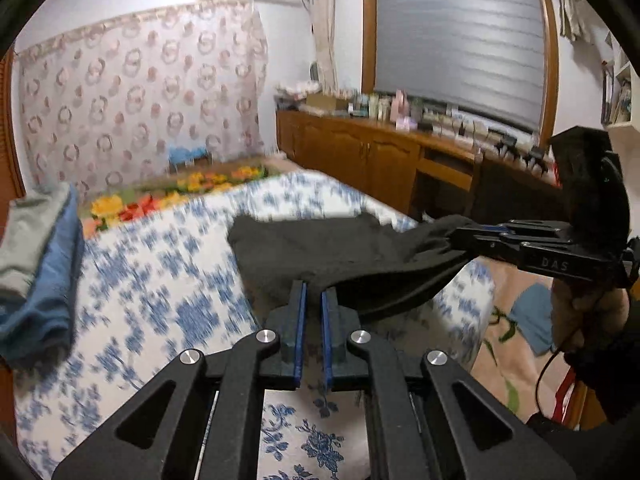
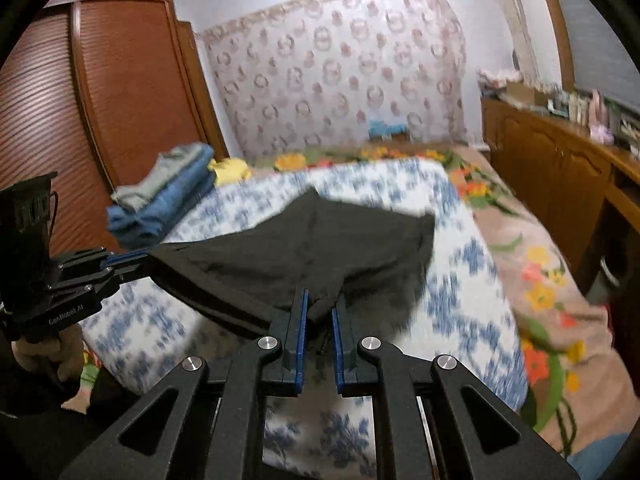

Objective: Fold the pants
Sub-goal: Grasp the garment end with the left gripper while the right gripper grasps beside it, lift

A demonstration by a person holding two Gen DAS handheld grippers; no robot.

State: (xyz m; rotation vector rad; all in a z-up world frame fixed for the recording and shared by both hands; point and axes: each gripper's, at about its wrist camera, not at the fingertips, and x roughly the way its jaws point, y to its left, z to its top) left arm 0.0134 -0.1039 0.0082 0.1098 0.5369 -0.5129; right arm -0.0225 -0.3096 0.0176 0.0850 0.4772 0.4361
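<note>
A: Where are the pants?

B: Black pants, lifted above the blue-flowered bedspread, stretched between the two grippers. The far edge hangs loose over the bedspread; whether it touches the cloth I cannot tell, since the picture is blurred there.

A: Left gripper?

B: The left gripper has its jaws narrow, nipping one edge of the pants between the blue pads. From the right wrist camera it shows at the left, closed on a corner of the same black cloth.

A: Right gripper?

B: The right gripper also has its jaws close together, with a bunched fold of the pants caught between them. In the left wrist view it enters from the right, clamped on the other end of the cloth.

A: Anything else near the bedspread?

B: A stack of folded clothes, grey on top of blue, sits at the bedspread's far left corner, well apart from the pants. A flowered blanket lies under the bedspread and shows along its right side and beyond its far end. A wooden cabinet stands to the right of the bedspread, its top crowded with small bottles and boxes.
</note>
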